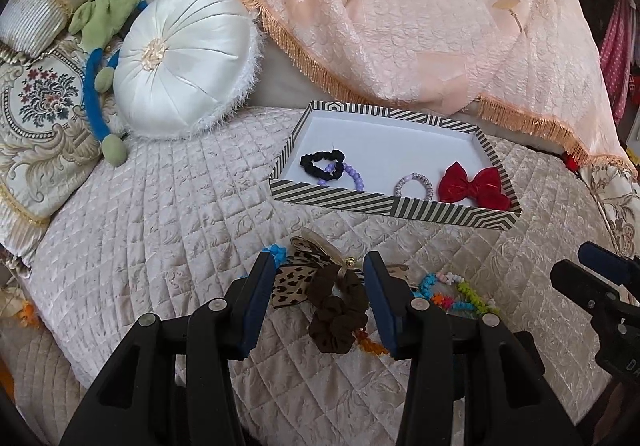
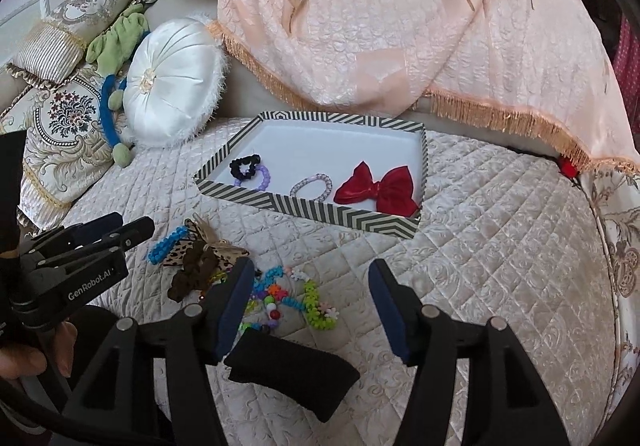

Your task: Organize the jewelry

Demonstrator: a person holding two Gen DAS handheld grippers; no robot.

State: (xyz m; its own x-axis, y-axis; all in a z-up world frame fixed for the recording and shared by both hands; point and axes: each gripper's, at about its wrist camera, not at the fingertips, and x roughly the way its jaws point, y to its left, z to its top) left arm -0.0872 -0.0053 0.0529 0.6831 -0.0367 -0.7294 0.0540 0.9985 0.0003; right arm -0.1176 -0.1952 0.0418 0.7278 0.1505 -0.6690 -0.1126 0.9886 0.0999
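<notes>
Nearest, left gripper [image 1: 318,286], fingers apart, nothing between the pads, poised over a brown scrunchie [image 1: 338,316] on the quilt [image 1: 160,246]. Leopard bow [image 1: 294,276] touching the scrunchie on its left, blue bead band [image 1: 276,252] just beyond that. Orange beads [image 1: 370,344] at the scrunchie's near edge.

Right gripper [image 2: 312,296], fingers likewise spread and empty, above bare quilt beside a heap of coloured bead bracelets [image 2: 288,296]. Black cloth piece [image 2: 290,370] lying near, between the fingers' bases, touching the left finger [image 2: 234,306]. Same heap seen right of the left gripper's right finger in the left view.

Farther back, striped tray [image 1: 394,208] on the quilt, well apart from the loose pile. Inside: black scrunchie [image 1: 322,164] overlapping purple bead bracelet [image 1: 352,176] at the left, pale lilac band [image 1: 413,186] in the middle, red bow [image 1: 474,186] at the right.

Beyond, white round cushion [image 1: 186,60] left, peach fringed throw [image 1: 420,18] behind the tray.
</notes>
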